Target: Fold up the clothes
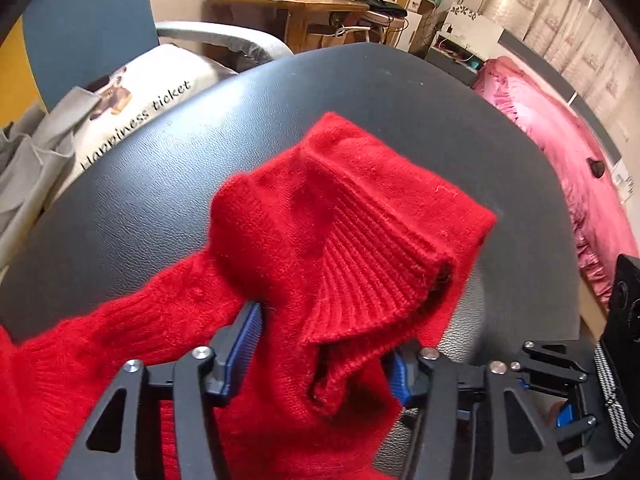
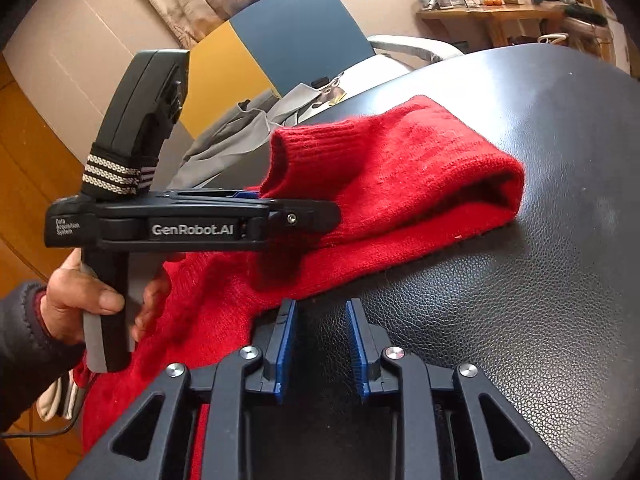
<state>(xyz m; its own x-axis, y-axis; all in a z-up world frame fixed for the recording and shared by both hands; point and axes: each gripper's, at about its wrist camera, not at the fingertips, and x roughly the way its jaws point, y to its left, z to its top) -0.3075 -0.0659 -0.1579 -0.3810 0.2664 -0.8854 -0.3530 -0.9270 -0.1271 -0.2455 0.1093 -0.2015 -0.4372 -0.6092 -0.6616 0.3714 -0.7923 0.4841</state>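
Observation:
A red knitted sweater lies partly folded on a black leather-look table. One ribbed cuff sticks up in front of my left wrist camera. My left gripper is open wide, and bunched sweater fabric lies between its blue pads. From the right wrist view, the left gripper reaches sideways into the sweater, held by a person's hand. My right gripper is open with nothing between its pads, low over the table just short of the sweater's near edge.
A white cushion printed "Happiness ticket" and grey cloth lie past the table's left edge. Pink bedding is on the right. A cluttered wooden desk stands behind. A blue and yellow panel stands at the back left.

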